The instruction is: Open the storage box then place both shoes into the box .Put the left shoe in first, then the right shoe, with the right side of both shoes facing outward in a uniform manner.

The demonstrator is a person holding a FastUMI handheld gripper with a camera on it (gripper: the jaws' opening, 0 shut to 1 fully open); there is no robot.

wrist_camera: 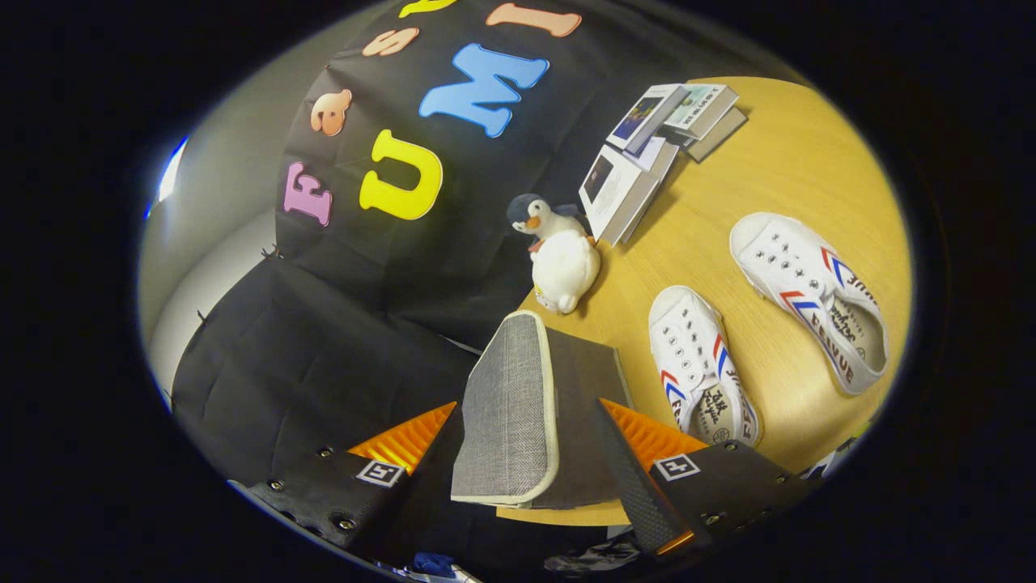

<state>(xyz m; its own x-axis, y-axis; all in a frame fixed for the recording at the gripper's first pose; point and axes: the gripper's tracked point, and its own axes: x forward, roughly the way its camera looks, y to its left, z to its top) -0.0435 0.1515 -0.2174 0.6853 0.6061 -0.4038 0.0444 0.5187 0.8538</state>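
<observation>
**Box lid sits right between the fingers, shoes off to the side**

Biggest thing first: the wooden worktop (777,170) carries everything, and the view is tilted a lot, so it runs off at an angle. The grey fabric storage box (583,421) sits at the worktop's near edge, directly ahead of the gripper (526,453). Its lid (510,405) stands up roughly on edge, and the lid's long axis runs straight away from the fingers. That's the relation that matters: the lid is in line with the gripper, not crosswise.

The gripper is spread fairly wide, one finger either side of the lid. I can't tell if either finger actually touches it; it doesn't look clamped.

Both white shoes lie beyond the box toward the worktop's far side, toes pointing away: the nearer shoe (700,364) just beside the box, the farther shoe (809,295) a bit apart from it. A penguin plush (558,255) and some books (655,154) sit at the back edge.
</observation>
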